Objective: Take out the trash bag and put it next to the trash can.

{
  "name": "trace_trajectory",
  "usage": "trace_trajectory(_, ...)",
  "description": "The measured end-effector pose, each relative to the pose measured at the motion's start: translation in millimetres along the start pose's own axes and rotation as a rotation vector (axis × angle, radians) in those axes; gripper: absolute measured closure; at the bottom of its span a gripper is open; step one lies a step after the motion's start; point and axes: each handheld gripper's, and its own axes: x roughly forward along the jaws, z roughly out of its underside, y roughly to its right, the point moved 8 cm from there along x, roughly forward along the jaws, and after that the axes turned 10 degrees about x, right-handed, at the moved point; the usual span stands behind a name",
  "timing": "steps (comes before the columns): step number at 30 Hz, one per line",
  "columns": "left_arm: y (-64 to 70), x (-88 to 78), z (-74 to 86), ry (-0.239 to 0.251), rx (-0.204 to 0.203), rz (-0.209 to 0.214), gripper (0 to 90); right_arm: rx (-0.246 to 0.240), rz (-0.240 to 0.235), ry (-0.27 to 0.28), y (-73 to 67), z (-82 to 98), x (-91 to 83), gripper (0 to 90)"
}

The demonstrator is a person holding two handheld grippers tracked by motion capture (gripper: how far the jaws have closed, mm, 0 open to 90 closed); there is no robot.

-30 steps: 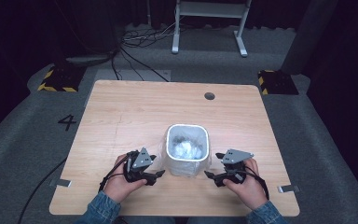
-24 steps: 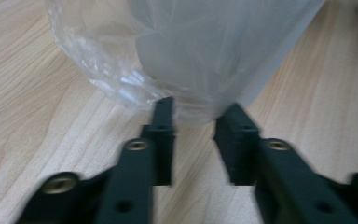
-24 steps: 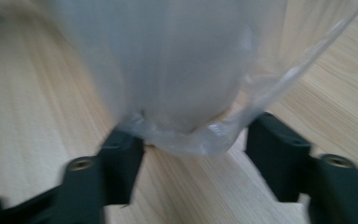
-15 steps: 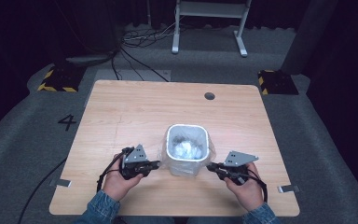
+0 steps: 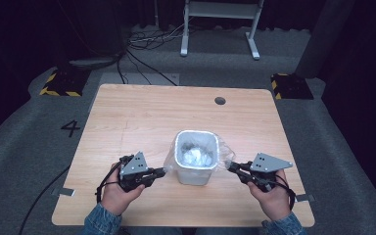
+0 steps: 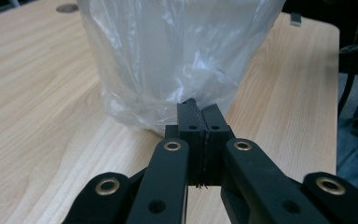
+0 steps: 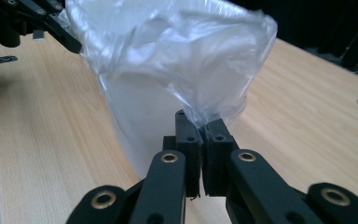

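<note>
A small white bin [image 5: 195,165] stands near the front middle of the wooden table [image 5: 142,117], lined with a clear plastic bag [image 5: 172,155] folded over its rim; crumpled white stuff lies inside. My left gripper [image 5: 162,171] is shut on the bag's left skirt [image 6: 168,56], pinching a fold between its jaws [image 6: 197,116]. My right gripper [image 5: 230,167] is shut on the bag's right skirt [image 7: 200,70], and the film stretches outward from the bin toward its tip [image 7: 200,125].
A round cable hole [image 5: 220,100] sits in the table's far right part. Tape tabs mark the front corners. Beyond the table lie cables, yellow-black striped blocks [image 5: 58,82] and a white stand's legs [image 5: 220,24] on grey carpet.
Both grippers have moved outward from the bin's sides, the right one farther, drawing the bag's skirt away from the bin wall on each side.
</note>
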Motion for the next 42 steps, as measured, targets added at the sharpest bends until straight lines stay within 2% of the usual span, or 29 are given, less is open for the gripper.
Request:
trace_trajectory(2, -0.1, -4.8, -5.9, 0.024, 0.003, -0.003, 89.1, -0.010, 0.000, 0.020, -0.6, -6.5, -4.6, 87.6)
trace_trajectory(5, -2.2, -10.8, -12.8, 0.041, 0.010, -0.008, 89.0, -0.014, -0.028, 0.045, -1.6, -14.6, -8.6, 87.5)
trace_trajectory(12, -9.0, -20.4, -27.6, 0.099, 0.005, -0.015, 89.3, -0.025, -0.038, 0.090, -1.0, -32.4, -13.8, 87.7)
trace_trajectory(14, -12.1, -21.6, -32.3, 0.104, 0.008, -0.021, 89.3, -0.030, -0.037, 0.099, -0.4, -37.4, -14.3, 87.8)
trace_trajectory(16, -17.1, -21.3, -36.4, 0.103, 0.007, -0.046, 89.4, -0.031, -0.034, 0.106, 1.1, -42.1, -14.1, 87.9)
trace_trajectory(19, -23.4, -20.9, -43.5, 0.117, -0.009, -0.071, 89.5, -0.024, -0.030, 0.127, 3.7, -49.7, -13.8, 88.2)
trace_trajectory(25, -25.4, -19.8, -60.2, 0.159, -0.004, -0.073, 89.6, -0.020, -0.036, 0.149, 4.5, -62.3, -11.5, 89.1)
trace_trajectory(30, -33.3, -13.7, -69.3, 0.154, 0.000, -0.099, 89.6, -0.015, -0.019, 0.139, 8.5, -72.1, -3.7, 89.3)
trace_trajectory(31, -39.2, -9.1, -68.3, 0.130, -0.008, -0.118, 89.6, -0.014, -0.012, 0.135, 10.4, -73.5, -1.0, 89.3)
trace_trajectory(32, -39.2, -9.1, -68.3, 0.130, -0.008, -0.118, 89.6, -0.014, -0.012, 0.135, 10.4, -73.5, -1.0, 89.3)
trace_trajectory(36, -54.7, -0.1, -54.7, 0.080, -0.066, -0.137, 89.6, 0.016, 0.022, 0.111, 25.0, -73.2, 9.3, 89.4)
trace_trajectory(39, -62.1, 0.9, -47.4, 0.045, -0.068, -0.158, 89.6, 0.046, 0.035, 0.089, 33.6, -67.9, 13.5, 89.4)
trace_trajectory(42, -66.4, 3.2, -42.9, 0.022, -0.077, -0.160, 89.6, 0.060, 0.042, 0.063, 39.6, -60.7, 19.3, 89.4)
